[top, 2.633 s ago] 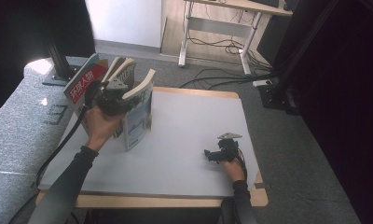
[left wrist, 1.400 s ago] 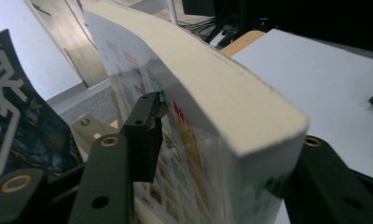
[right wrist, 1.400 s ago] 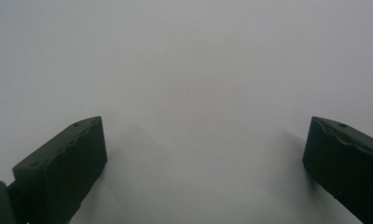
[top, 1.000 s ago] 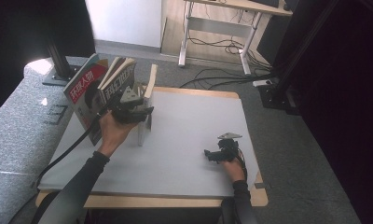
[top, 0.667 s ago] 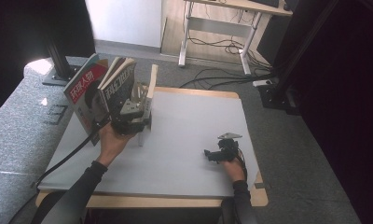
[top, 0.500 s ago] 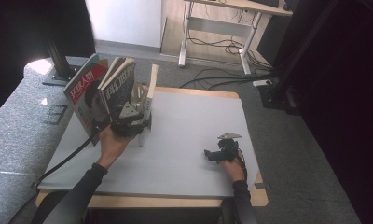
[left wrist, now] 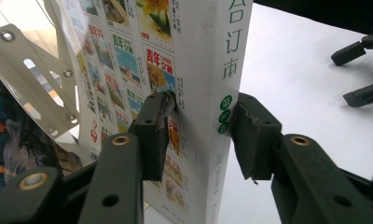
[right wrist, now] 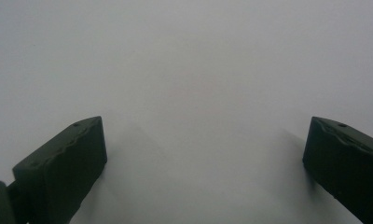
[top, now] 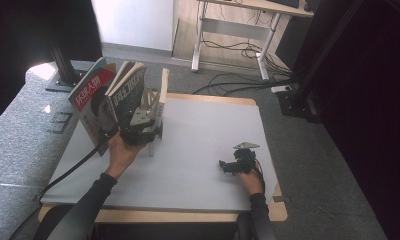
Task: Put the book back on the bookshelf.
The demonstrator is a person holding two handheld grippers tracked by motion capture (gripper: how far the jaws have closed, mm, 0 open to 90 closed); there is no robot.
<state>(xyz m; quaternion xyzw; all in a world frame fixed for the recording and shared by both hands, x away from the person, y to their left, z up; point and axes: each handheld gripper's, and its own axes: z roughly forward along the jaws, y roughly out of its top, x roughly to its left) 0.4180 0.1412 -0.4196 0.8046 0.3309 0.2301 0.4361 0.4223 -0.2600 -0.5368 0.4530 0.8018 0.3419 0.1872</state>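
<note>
A white book [top: 163,94] stands upright on the grey table [top: 203,130], just right of the other books. My left gripper [top: 154,131] reaches it from the near side. In the left gripper view its jaws [left wrist: 203,126] straddle the white book [left wrist: 212,70]: one pad lies on the printed cover, the other against the spine edge. The jaws have just been opening a little, and both pads still touch the book. My right gripper [top: 224,165] rests near the table's front right, open; its view shows the jaws [right wrist: 205,154] wide apart over bare tabletop.
A red magazine [top: 90,95] and two more books [top: 130,90] lean in a row at the table's back left. A metal bookend [left wrist: 31,79] stands beside them. A grey bench [top: 18,140] runs along the left; a desk frame and cables [top: 228,60] lie beyond.
The left hand has lowered the white book and turned it from tilted to upright beside the row of books. The right hand has stayed still.
</note>
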